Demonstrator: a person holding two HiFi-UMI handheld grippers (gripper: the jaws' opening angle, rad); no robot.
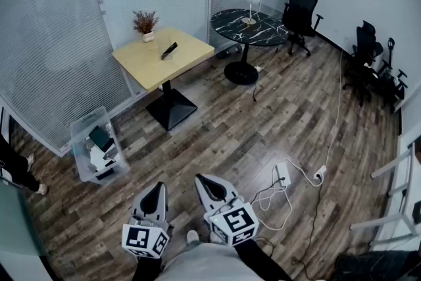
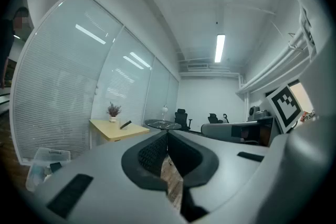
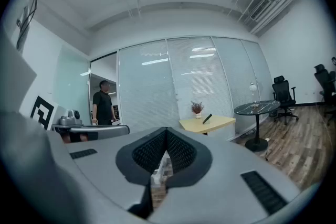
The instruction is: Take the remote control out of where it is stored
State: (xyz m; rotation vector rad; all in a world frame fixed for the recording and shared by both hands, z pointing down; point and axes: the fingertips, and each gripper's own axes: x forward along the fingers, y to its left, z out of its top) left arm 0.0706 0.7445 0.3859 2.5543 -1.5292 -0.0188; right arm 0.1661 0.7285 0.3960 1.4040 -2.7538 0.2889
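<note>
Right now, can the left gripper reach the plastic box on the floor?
Probably not. The left gripper is far back from the plastic box, with open floor between them. Nothing blocks the way.

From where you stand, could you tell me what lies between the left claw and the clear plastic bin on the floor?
Only bare wood floor separates the left claw from the clear plastic bin; the head view shows it.

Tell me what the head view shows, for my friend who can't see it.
The left gripper and the right gripper, both shut and empty, point over a wooden floor. A clear storage box holding a few things sits on the floor to their left, near a yellow table; a round black table stands further back.
</note>
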